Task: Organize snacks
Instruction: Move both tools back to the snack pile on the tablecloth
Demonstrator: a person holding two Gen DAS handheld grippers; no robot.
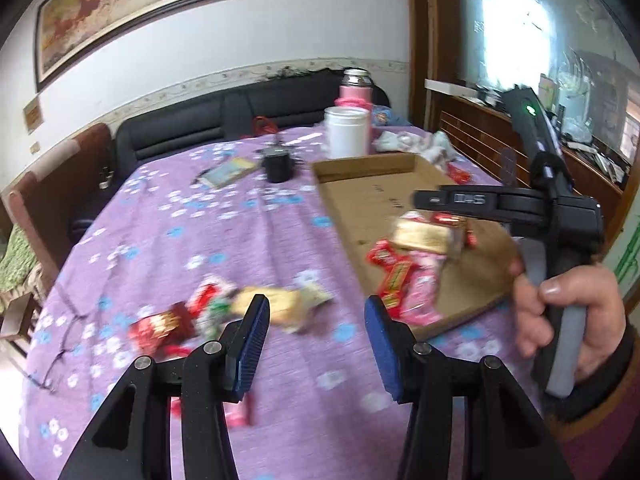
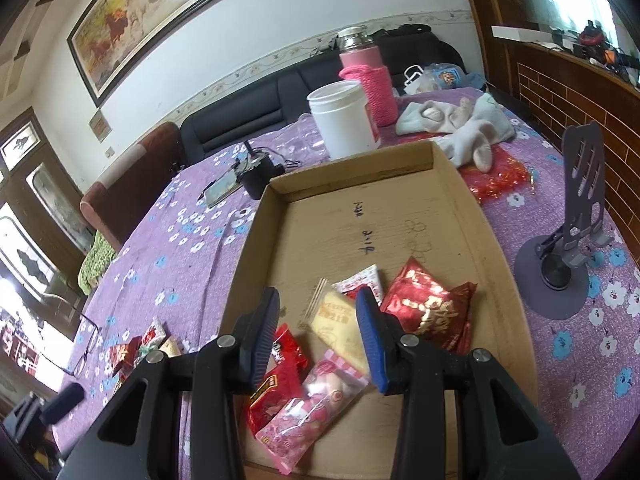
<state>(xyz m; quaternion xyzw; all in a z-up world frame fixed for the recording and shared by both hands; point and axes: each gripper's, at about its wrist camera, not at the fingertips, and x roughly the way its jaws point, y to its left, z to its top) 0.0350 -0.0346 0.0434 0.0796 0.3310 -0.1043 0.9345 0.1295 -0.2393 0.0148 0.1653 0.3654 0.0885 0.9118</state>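
We logged both tools with jaws spread wide and nothing between the pads. The left gripper [image 1: 316,336] hung above the loose snacks [image 1: 224,312] that lay on the purple tablecloth [image 1: 224,224], just outside the cardboard tray [image 2: 452,216]. The right gripper [image 2: 318,336] hung over the near end of that tray, above the packets already inside: a red-and-gold bag [image 2: 428,308], a pale yellow packet [image 2: 340,328], a pink packet [image 2: 316,404] and a red wrapper [image 2: 276,380].

Risks we judged from this position:
- The left wrist view was smeared, so the loose pile was hard to read; closing on it blind could pinch two wrappers at once or catch the cloth along with them.
- The pink packet lay at the tray's near edge. A low pass of the right tool could push it off onto the table.
- Slick film wrappers may slide out of flat pads if gripped by a corner.
- Eyeglasses [image 2: 86,344] lay near the loose snacks; a wide sweep of the left tool could knock them.
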